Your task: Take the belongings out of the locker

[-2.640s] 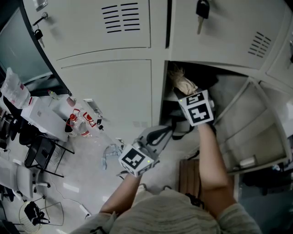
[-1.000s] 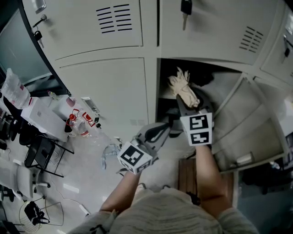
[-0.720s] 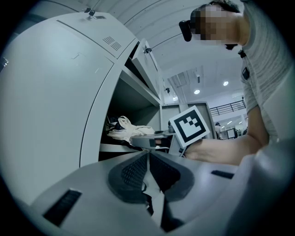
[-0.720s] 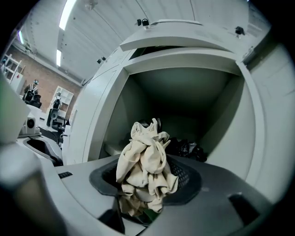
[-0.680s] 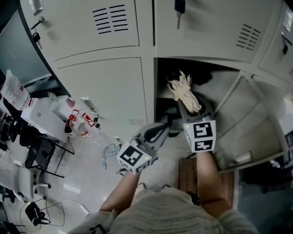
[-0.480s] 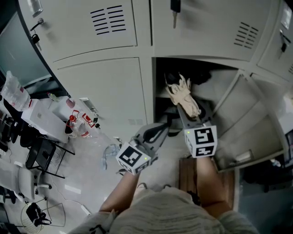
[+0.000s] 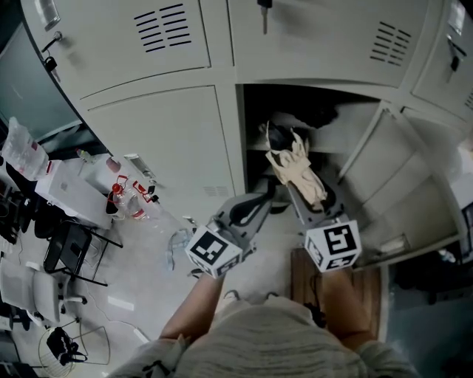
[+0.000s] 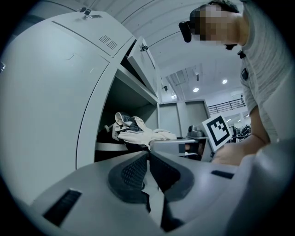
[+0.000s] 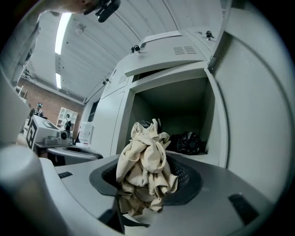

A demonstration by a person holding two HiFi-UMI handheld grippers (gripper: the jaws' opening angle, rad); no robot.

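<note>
A crumpled cream cloth hangs just in front of the open locker compartment, with my right gripper shut on it. In the right gripper view the cloth bulges out from between the jaws of the right gripper. A dark bundle lies on the locker shelf behind it. My left gripper hovers left of the right one below the opening. It is shut with nothing in it. The left gripper view shows the cloth beside the locker.
The locker door stands open to the right. Closed locker doors are to the left and above, one with a key. A cluttered table and a chair stand at left. A wooden surface lies below the grippers.
My right gripper has drawn back out of the locker toward me, bringing the cream cloth out with it. The left gripper has stayed about where it was.
</note>
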